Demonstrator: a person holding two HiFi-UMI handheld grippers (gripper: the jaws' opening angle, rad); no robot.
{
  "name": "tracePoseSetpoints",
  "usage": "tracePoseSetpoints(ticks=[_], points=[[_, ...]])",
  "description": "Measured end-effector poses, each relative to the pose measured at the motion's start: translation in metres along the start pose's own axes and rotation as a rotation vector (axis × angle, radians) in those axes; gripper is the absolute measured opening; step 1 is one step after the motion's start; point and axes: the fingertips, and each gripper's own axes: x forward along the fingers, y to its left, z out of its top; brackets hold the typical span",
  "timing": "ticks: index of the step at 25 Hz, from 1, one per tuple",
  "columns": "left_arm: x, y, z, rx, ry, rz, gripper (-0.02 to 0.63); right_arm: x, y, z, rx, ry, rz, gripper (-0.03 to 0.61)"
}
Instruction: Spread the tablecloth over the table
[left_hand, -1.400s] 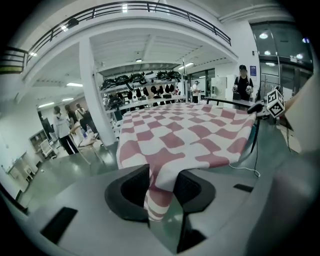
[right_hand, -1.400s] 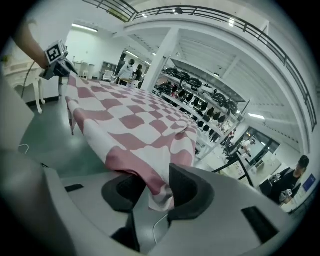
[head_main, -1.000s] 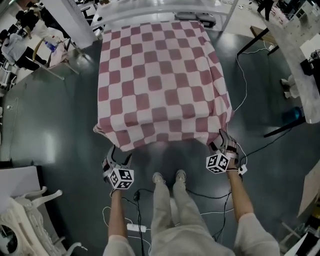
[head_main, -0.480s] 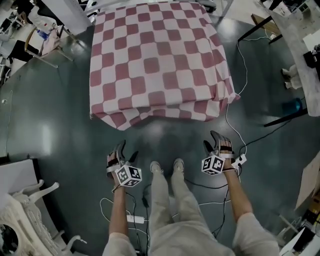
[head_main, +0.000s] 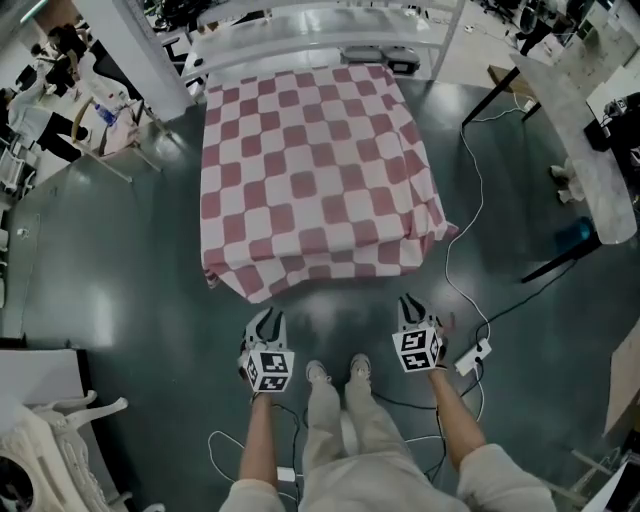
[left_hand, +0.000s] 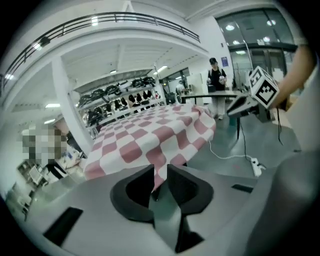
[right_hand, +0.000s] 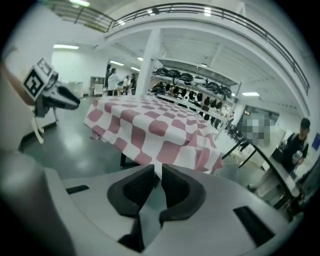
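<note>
red-and-white checked tablecloth (head_main: 315, 175) lies spread over the table, top fully covered, edges hanging down the visible sides. near hem uneven, sagging lower at the left corner. only a dark table leg (right_hand: 123, 161) shows beneath. left gripper (head_main: 267, 318) and right gripper (head_main: 410, 302) are held over the dark floor (head_main: 130, 260), clear of the near hem, pointing toward it. both sets of jaws have just been closing: a narrow slit left, nothing between them. white cable (head_main: 462, 190) trails past the right side.
</note>
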Motion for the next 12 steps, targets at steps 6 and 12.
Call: tracePoseSetpoints(ticks=[6, 12], points=[[-0.021, 0.013, 0.046, -0.377, -0.087, -0.039, 0.026, -0.027, -0.001, 0.039, 0.204, -0.058, 0.069, 0.014], [-0.046, 0.013, 0.079, -0.535, -0.134, -0.118, 0.026, -0.053, -0.009, 0.094, 0.214, -0.133, 0.094, 0.014]])
